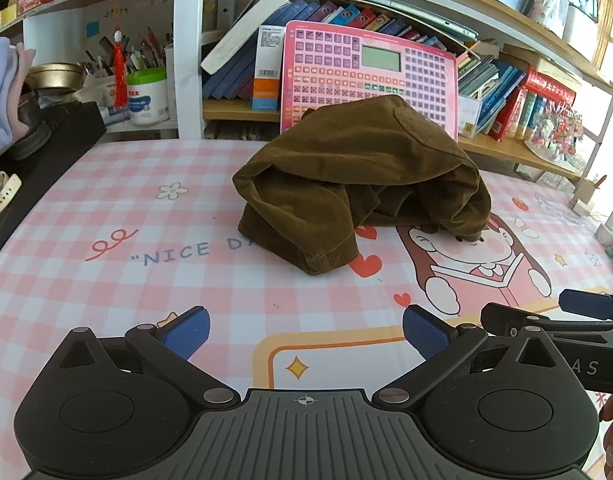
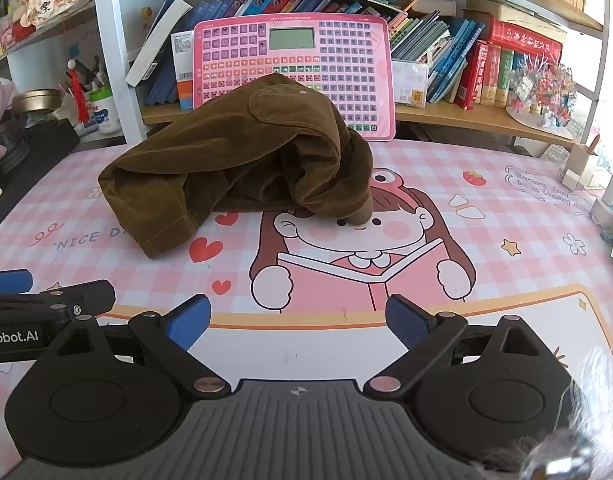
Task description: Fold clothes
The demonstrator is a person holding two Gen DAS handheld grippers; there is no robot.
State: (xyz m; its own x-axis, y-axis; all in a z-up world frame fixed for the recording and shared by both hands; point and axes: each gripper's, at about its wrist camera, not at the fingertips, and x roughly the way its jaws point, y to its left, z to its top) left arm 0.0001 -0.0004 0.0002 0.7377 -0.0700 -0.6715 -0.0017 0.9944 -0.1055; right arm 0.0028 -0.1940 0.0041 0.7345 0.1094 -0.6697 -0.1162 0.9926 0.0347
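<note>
The folding looks not yet begun: the brown trousers [image 1: 358,184] lie in a crumpled heap on the pink checked desk mat [image 1: 106,208] before the pink keyboard toy [image 2: 294,56], while the left gripper [image 1: 306,336] and right gripper [image 2: 296,322] hover nearby, spread wide and empty.

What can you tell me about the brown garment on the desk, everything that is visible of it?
The brown garment is one piece of olive-brown cloth that looks like fine corduroy. It lies unfolded in a crumpled, humped heap on the pink checked desk mat, partly covering the cartoon girl printed there. A stitched hem shows at its near lower corner, and a rounded, pocket-like patch sits on top. Behind it stands a pink learning tablet, whose lower part it hides. Neither gripper touches it; only the mat does.
</note>
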